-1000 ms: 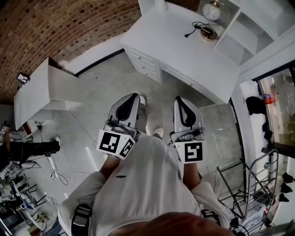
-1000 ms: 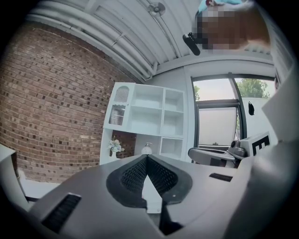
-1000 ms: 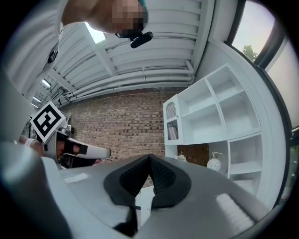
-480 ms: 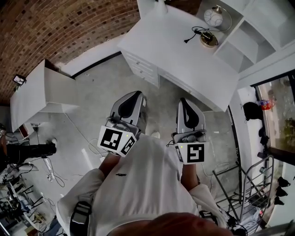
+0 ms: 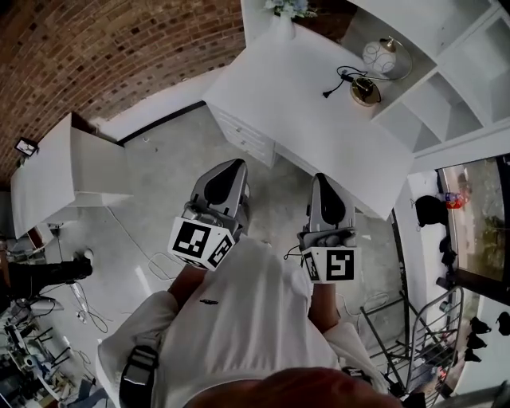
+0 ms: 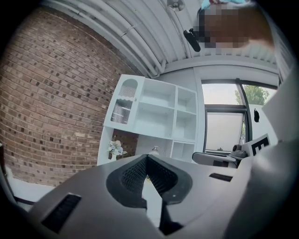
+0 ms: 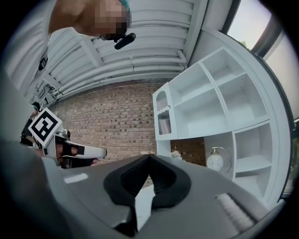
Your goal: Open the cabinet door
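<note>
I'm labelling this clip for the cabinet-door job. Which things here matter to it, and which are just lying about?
Job: left gripper, right gripper, white desk's cabinet front.
Lying about: globe lamp, black cable, flower vase, shelf unit.

White desk (image 5: 319,119) below a brick wall (image 5: 96,56) — on it a globe lamp (image 5: 379,56), black cable (image 5: 344,73) and flowers (image 5: 288,6); open shelves (image 5: 470,56) just beside.
</note>
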A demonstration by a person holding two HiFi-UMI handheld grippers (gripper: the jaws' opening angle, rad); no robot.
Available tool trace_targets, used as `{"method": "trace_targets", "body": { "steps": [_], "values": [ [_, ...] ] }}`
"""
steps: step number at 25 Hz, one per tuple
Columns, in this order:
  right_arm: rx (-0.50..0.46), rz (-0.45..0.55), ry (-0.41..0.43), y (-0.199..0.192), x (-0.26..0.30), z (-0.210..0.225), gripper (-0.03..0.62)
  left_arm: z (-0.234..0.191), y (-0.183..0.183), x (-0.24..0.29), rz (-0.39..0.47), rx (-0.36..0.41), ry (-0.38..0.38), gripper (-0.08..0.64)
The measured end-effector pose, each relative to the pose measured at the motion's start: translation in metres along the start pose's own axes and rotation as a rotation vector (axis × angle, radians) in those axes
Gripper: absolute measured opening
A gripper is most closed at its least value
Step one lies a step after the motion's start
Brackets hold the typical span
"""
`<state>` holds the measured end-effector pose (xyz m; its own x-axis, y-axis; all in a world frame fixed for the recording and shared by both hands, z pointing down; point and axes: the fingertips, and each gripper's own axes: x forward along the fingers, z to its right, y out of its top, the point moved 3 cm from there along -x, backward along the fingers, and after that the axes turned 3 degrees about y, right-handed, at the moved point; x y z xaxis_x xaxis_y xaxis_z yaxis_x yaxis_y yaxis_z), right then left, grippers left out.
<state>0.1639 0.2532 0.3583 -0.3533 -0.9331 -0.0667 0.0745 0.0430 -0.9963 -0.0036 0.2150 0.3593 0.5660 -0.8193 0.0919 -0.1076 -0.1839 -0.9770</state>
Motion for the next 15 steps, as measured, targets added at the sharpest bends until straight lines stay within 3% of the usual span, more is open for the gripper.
{"method": "trace_targets", "body": {
  "steps": [8, 15],
  "values": [
    [0.012, -0.008, -0.064, 0.01, 0.074, 0.022, 0.011, -0.039, 0.03, 0.073, -0.019, 0.013, -0.082, 0.009],
    [0.017, -0.021, -0.085, 0.012, 0.138, 0.034, 0.011, -0.091, 0.046, 0.114, -0.013, -0.007, -0.08, 0.009]
  ]
}}
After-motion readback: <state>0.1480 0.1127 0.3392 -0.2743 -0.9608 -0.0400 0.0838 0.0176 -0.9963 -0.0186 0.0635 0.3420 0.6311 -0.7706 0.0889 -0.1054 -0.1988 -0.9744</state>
